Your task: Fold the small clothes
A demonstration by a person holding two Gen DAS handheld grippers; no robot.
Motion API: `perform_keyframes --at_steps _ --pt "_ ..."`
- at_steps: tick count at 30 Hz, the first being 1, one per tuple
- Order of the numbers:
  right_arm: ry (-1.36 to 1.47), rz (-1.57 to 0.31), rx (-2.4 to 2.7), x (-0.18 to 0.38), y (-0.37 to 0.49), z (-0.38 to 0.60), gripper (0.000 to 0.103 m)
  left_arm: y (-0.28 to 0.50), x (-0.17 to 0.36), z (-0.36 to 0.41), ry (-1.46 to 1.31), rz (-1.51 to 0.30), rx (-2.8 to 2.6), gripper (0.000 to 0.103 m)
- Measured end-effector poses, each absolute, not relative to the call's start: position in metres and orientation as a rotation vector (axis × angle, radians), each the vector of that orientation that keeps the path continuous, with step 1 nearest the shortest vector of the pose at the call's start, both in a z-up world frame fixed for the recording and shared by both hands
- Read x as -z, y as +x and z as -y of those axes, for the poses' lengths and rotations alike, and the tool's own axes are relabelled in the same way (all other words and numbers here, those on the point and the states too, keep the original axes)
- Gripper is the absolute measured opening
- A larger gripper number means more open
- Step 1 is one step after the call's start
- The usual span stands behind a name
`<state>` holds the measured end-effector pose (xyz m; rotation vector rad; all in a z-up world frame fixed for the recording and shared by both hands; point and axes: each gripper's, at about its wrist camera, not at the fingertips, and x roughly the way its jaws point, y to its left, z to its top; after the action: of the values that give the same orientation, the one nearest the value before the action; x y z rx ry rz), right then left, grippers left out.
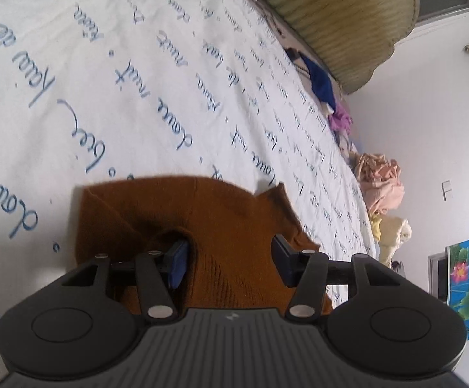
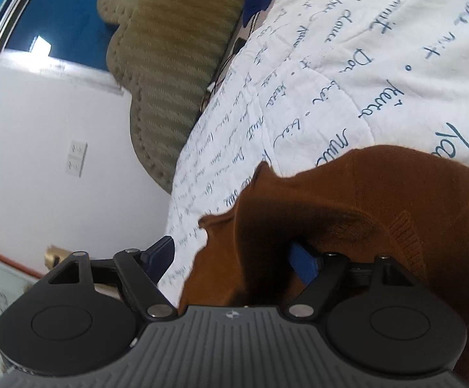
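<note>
A brown knitted garment [image 1: 176, 213] lies on a white bedspread [image 1: 137, 80] printed with blue script. My left gripper [image 1: 229, 258] is open, its fingers spread wide over the near edge of the garment; the left finger sits in a fold of the knit. In the right wrist view the same brown garment [image 2: 380, 200] lies on the bedspread [image 2: 347, 64]. My right gripper [image 2: 231, 258] is open, its right finger under a raised fold of the knit and its left finger off the cloth.
An olive ribbed headboard cushion [image 1: 341, 16] borders the far edge of the bed. Along that edge lie a blue cloth [image 1: 321, 80], a purple cloth [image 1: 341, 118], a pink bundle [image 1: 380, 184] and a cream one [image 1: 392, 236]. A white wall [image 2: 40, 129] stands beside the bed.
</note>
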<state>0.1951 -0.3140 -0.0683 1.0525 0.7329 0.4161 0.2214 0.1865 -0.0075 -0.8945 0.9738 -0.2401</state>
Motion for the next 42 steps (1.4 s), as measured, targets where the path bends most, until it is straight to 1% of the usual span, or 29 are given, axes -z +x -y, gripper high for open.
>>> perform_keyframes --at_steps 1,2,3,6,10,15,19,21,24,27,30,32,40,42 --pt "1.078 -0.721 -0.415 0.07 0.196 0.316 0.078 0.222 0.007 -0.188 -0.912 -0.965 0.244 0.056" --pt "1.096 -0.712 -0.412 0.073 0.198 0.318 0.078 0.224 0.008 -0.19 -0.931 -0.959 0.248 0.06" --pt "1.108 -0.708 -0.402 0.074 0.2 0.319 0.078 0.225 0.009 -0.191 -0.943 -0.957 0.241 0.061" --pt "1.12 -0.701 -0.379 0.077 0.203 0.32 0.078 0.224 0.006 -0.191 -0.919 -0.943 0.208 0.061" --pt "1.032 -0.7 -0.379 0.067 0.199 0.313 0.081 0.217 -0.006 -0.188 -0.821 -0.901 0.196 0.061" --pt "0.838 -0.707 -0.393 0.05 0.187 0.294 0.09 0.204 -0.025 -0.162 -0.541 -0.873 0.171 0.061" --pt "0.621 -0.761 -0.398 0.043 0.178 0.27 0.093 0.191 -0.026 -0.124 -0.213 -0.858 0.118 0.062" --pt "0.537 -0.799 -0.393 0.046 0.177 0.259 0.093 0.192 -0.016 -0.114 -0.116 -0.875 0.059 0.062" --pt "0.488 -0.799 -0.311 0.047 0.173 0.259 0.092 0.191 0.0 -0.12 -0.087 -0.915 -0.006 0.062" --pt "0.499 -0.768 -0.299 0.038 0.159 0.26 0.094 0.178 -0.001 -0.122 -0.089 -0.894 -0.008 0.062" --pt "0.419 -0.731 -0.3 0.03 0.143 0.248 0.098 0.168 -0.006 -0.111 -0.053 -0.873 -0.024 0.062" --pt "0.354 -0.726 -0.281 0.03 0.135 0.237 0.097 0.164 -0.006 -0.106 -0.042 -0.869 -0.037 0.062" --pt "0.151 -0.735 -0.211 0.046 0.121 0.215 0.099 0.153 -0.003 -0.099 -0.008 -0.868 -0.045 0.062" --pt "0.144 -0.727 -0.215 0.049 0.12 0.215 0.102 0.151 -0.001 -0.099 -0.004 -0.869 -0.046 0.066"
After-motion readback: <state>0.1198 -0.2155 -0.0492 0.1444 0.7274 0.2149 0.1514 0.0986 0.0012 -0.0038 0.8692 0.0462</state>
